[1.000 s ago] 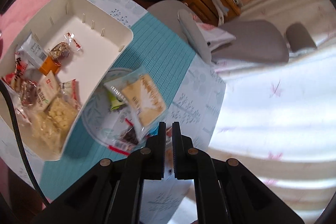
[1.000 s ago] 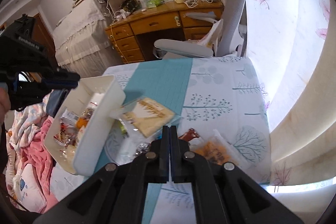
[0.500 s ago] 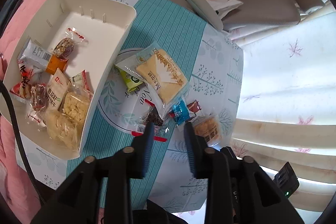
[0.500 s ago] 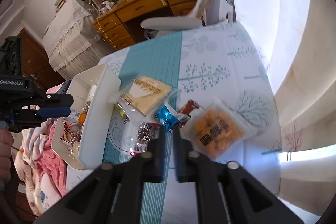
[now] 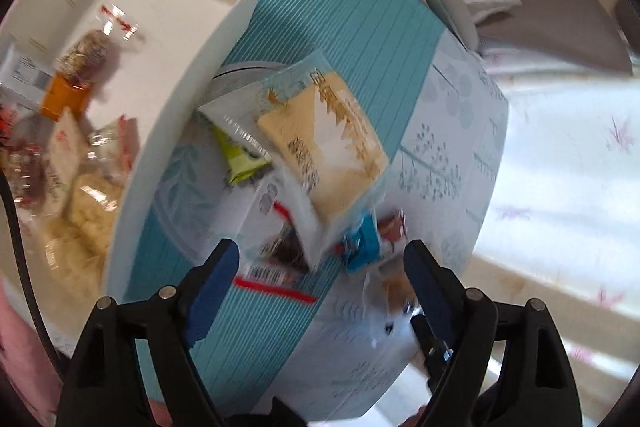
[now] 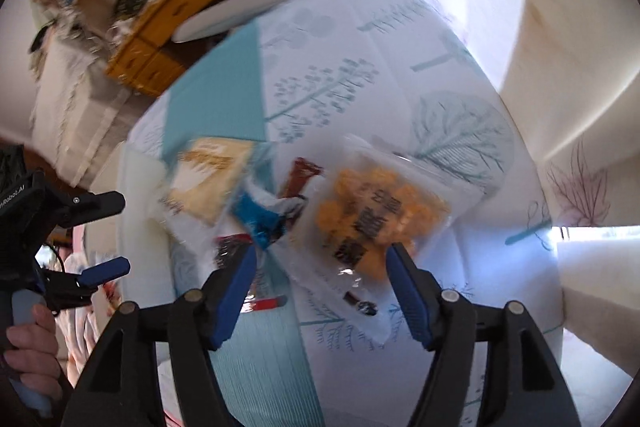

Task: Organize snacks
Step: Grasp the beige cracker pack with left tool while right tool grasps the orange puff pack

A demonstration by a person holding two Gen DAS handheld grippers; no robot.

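Note:
A loose pile of snacks lies on the tablecloth beside a white bin (image 5: 224,39). In the pile are a cream cracker packet (image 5: 324,143), a green packet (image 5: 240,159), a dark packet with a red strip (image 5: 280,255), a blue packet (image 5: 362,243) and a clear bag of orange pieces (image 6: 376,219). My left gripper (image 5: 320,263) hovers over the dark and blue packets, jaws opening, pads touching nothing. My right gripper (image 6: 320,263) hangs over the orange bag and the blue packet (image 6: 256,219), jaws also opening, nothing gripped. Motion blurs both views.
The bin holds several wrapped snacks (image 5: 80,195) at its near end; its far end is bare. The left gripper (image 6: 106,235) and a hand (image 6: 28,347) show beside the bin wall (image 6: 140,227). A grey chair (image 5: 540,23) and wooden desk (image 6: 168,23) stand beyond the table.
Both grippers went from shut to wide apart and came down closer to the snack pile. The right gripper also rolled, tilting its view.

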